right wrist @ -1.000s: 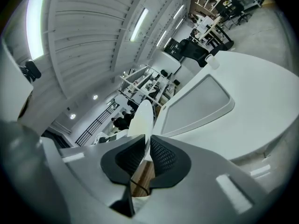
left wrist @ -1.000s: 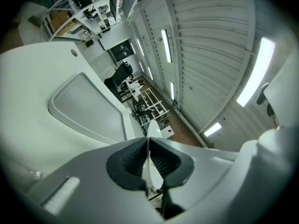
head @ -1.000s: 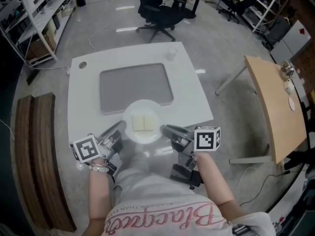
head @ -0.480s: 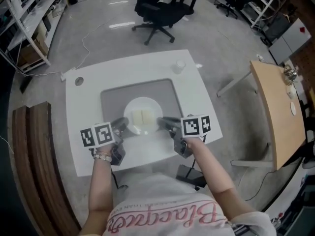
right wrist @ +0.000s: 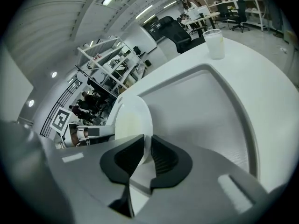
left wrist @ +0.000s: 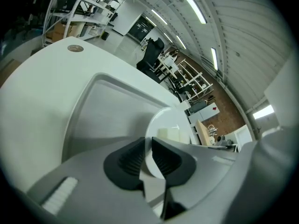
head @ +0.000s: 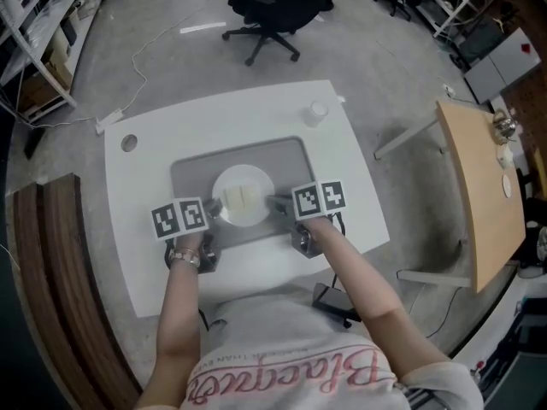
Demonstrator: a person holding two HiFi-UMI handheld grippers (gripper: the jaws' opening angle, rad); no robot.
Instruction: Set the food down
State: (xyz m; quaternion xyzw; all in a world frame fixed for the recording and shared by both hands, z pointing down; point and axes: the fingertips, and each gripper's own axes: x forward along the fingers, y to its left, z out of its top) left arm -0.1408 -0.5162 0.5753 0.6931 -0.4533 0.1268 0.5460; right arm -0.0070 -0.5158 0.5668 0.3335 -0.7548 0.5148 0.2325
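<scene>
1. The food [head: 242,198], two pale squares, lies on a white plate [head: 244,174] over the grey tray [head: 195,171] of the white table [head: 137,246].
2. Left gripper [head: 214,213]: the jaws are opening, letting go, with the plate's left rim between them.
3. Right gripper [head: 275,202]: the jaws are also opening, loosening, with the right rim between them.
4. A cup [head: 318,113] stands near the table's far right corner.
5. Writing: pink script on the shirt [head: 291,378] begins "Blac"; the rest is unclear. The gripper cubes carry only black square codes.
</scene>
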